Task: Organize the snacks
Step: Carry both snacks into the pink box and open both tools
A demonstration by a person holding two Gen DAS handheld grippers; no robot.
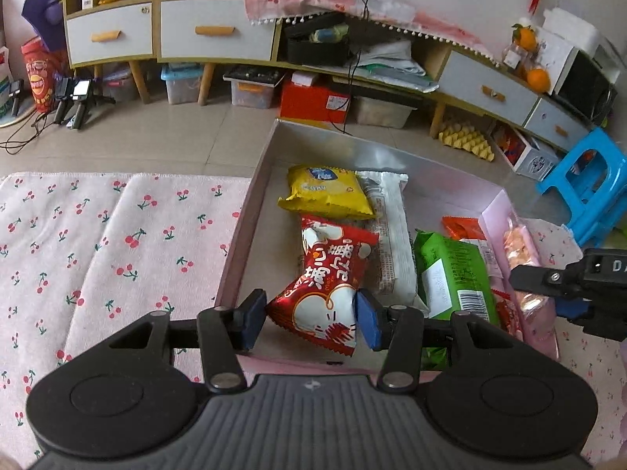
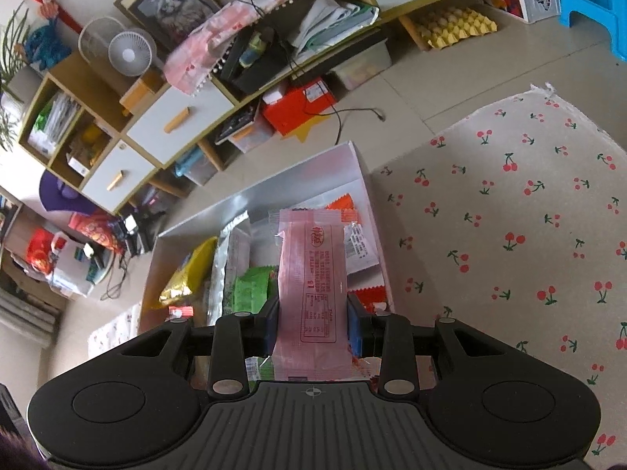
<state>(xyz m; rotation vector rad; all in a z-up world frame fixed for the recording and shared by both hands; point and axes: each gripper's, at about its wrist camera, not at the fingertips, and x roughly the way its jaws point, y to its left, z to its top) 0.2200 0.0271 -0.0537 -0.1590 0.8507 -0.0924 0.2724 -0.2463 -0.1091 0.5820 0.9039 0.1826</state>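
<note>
A: Holding two snacks at once, by the look of it. The left gripper [image 1: 309,319] has its jaws half spread around the lower end of the red packet [image 1: 327,280]; both pads seem to touch the wrapper, so I read it as a light pinch. The right gripper [image 2: 313,327] has its jaws nearly together, clamped on the pink packet [image 2: 309,274].

B: And the box?

A: The box [image 1: 250,211] lies straight ahead of both sets of jaws. Beyond the left jaws sit a yellow packet [image 1: 325,192] and a white packet [image 1: 390,235]; to their right, a green packet [image 1: 454,274] and an orange packet [image 1: 462,227].

B: So most of it is done?

A: I judge so. No loose snack shows on the cherry-print cloth [image 1: 98,243] covering the surface, and only the two held packets are not yet set down.

B: Room to move?

A: The near box wall runs just under the left jaws, its left wall just beside them. The pink packet hangs near the right wall [image 2: 372,211]. Bare floor of the box shows ahead of the left jaws; the right side is crowded.
</note>
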